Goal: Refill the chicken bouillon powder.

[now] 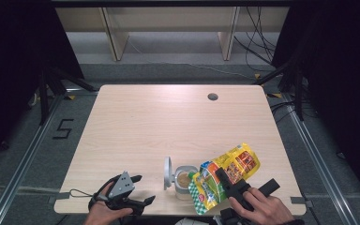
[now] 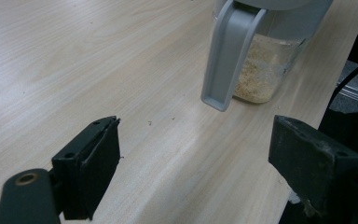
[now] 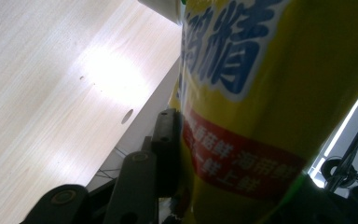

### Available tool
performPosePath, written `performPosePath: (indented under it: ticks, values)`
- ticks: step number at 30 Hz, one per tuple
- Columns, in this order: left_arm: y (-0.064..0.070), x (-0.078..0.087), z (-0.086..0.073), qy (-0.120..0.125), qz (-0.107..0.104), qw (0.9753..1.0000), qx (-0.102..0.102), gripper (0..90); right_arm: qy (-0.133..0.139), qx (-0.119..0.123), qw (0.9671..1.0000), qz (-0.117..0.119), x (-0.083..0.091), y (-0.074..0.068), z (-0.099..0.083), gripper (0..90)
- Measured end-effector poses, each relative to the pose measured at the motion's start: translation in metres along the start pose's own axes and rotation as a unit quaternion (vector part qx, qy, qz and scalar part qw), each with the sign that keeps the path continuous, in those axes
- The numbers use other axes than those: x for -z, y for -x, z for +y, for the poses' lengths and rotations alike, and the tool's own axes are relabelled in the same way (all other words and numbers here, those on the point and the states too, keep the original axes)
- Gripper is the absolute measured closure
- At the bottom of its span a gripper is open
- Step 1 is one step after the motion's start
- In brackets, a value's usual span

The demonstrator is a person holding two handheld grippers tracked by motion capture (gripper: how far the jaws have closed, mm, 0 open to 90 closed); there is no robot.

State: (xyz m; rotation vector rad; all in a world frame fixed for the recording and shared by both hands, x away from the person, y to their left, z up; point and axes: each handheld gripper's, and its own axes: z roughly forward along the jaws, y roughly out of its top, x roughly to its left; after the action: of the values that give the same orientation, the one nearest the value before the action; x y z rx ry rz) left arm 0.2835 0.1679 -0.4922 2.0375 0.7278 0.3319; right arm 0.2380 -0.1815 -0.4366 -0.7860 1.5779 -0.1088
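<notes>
A clear container [image 1: 183, 182] holding beige crumbs stands near the table's front edge, its grey lid [image 1: 167, 173] flipped up on the left. My right gripper [image 1: 221, 174] is shut on a yellow snack bag [image 1: 232, 164], which is tilted with its lower end over the container's mouth. In the right gripper view the bag [image 3: 261, 93] with blue characters is pressed against the left jaw, and my gripper [image 3: 182, 140] clamps it. My left gripper [image 1: 144, 189] rests open on the table to the left of the container. In its own view my left gripper [image 2: 196, 154] has wide-apart jaws facing the container [image 2: 261, 70] and the hanging lid [image 2: 228, 51].
The light wooden table [image 1: 168, 122] has a round cable hole [image 1: 212, 96] at the back right. A few crumbs [image 2: 149, 123] lie ahead of the left gripper. Beyond the table stand wooden shelf legs [image 1: 115, 37], and cables [image 1: 258, 42] run over the floor.
</notes>
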Motion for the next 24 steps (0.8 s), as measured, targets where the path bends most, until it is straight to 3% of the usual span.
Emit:
performPosePath:
  ticks: [24]
  values:
    - [-0.0002, -0.0008, -0.0001, 0.0, -0.001, 1.0, -0.002, 16.0, 0.003, -0.007, 1.0, -0.001, -0.0004, -0.0008, -0.0009, 69.6]
